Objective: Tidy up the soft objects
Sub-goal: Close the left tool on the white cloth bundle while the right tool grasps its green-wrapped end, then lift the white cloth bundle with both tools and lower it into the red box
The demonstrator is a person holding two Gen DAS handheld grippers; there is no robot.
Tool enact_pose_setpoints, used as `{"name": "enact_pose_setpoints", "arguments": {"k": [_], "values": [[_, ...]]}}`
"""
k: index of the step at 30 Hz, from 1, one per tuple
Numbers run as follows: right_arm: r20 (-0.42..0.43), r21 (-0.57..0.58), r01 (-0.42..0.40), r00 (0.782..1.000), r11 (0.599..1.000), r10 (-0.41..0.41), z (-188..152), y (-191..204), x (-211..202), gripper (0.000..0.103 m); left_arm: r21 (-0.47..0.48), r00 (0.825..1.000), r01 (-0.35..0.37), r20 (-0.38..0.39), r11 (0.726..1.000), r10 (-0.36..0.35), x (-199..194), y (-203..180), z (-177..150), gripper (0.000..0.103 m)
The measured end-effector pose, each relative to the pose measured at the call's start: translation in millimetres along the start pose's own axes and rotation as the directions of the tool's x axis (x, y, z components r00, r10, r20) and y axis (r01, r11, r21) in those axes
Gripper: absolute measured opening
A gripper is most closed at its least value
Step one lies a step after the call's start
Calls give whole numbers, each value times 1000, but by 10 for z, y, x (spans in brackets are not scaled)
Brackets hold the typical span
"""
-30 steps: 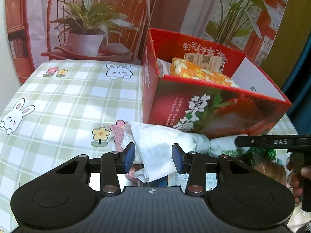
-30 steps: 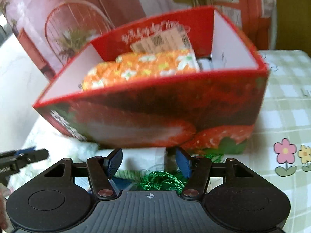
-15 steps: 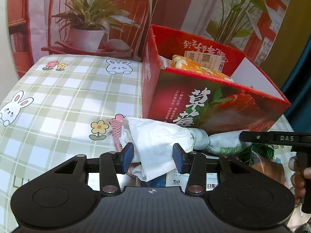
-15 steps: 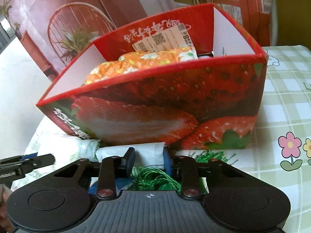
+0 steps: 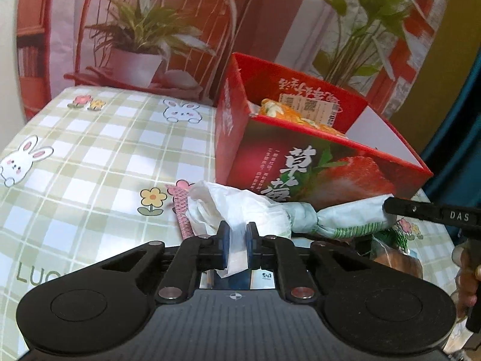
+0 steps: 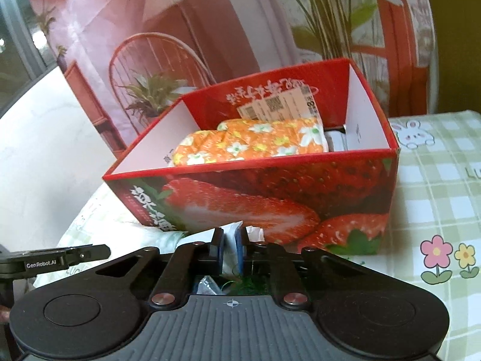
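At the bottom centre of the left wrist view, the left gripper [image 5: 237, 242] is pinching a fold of the white plastic bag [image 5: 240, 207], its blue pads pressed tight on the thin film. The bag is stretching to the right across the middle of the frame, twisted at its waist, and its pale green-printed end is reaching the black tip of the right gripper [image 5: 390, 207] at the right edge, where part of a hand [image 5: 466, 279] is showing. In the right wrist view, the right gripper [image 6: 230, 248] is clamping the other end of the bag [image 6: 231, 240] at the lower centre, with green stringy stuff showing just beneath its fingers. A pink knitted strip [image 5: 180, 207] is lying beside the bag on the checked worktop [image 5: 105, 156], which is printed with rabbits and flowers. Just behind the bag, the red strawberry box [image 6: 270, 186] is standing open in the middle of the frame. Inside it, an orange flowered pack [image 6: 249, 144] is lying along the near wall, with a white label [image 6: 279, 105] rising behind it. Beyond the box, a backdrop showing a chair and potted plants is filling the top of both views.
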State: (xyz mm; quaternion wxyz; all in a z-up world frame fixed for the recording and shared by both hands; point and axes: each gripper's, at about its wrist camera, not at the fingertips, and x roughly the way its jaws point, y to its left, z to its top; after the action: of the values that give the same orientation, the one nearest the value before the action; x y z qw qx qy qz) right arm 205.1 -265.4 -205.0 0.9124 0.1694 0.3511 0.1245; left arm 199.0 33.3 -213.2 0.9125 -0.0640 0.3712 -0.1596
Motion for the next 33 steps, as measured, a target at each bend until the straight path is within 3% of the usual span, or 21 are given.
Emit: {"name": "enact_pose_setpoints", "arguments": {"k": [19, 27, 33], "values": [[60, -34, -10, 998, 999, 12, -29, 98, -236, 7, -9, 998, 23, 54, 1000, -23, -147, -1, -28, 11], [122, -67, -40, 991, 997, 48, 84, 199, -419, 6, -22, 989, 68, 133, 997, -65, -444, 12, 120, 10], [223, -79, -71, 971, 994, 87, 290, 264, -669, 6, 18, 971, 95, 217, 995, -97, -672, -76, 351, 10]]}}
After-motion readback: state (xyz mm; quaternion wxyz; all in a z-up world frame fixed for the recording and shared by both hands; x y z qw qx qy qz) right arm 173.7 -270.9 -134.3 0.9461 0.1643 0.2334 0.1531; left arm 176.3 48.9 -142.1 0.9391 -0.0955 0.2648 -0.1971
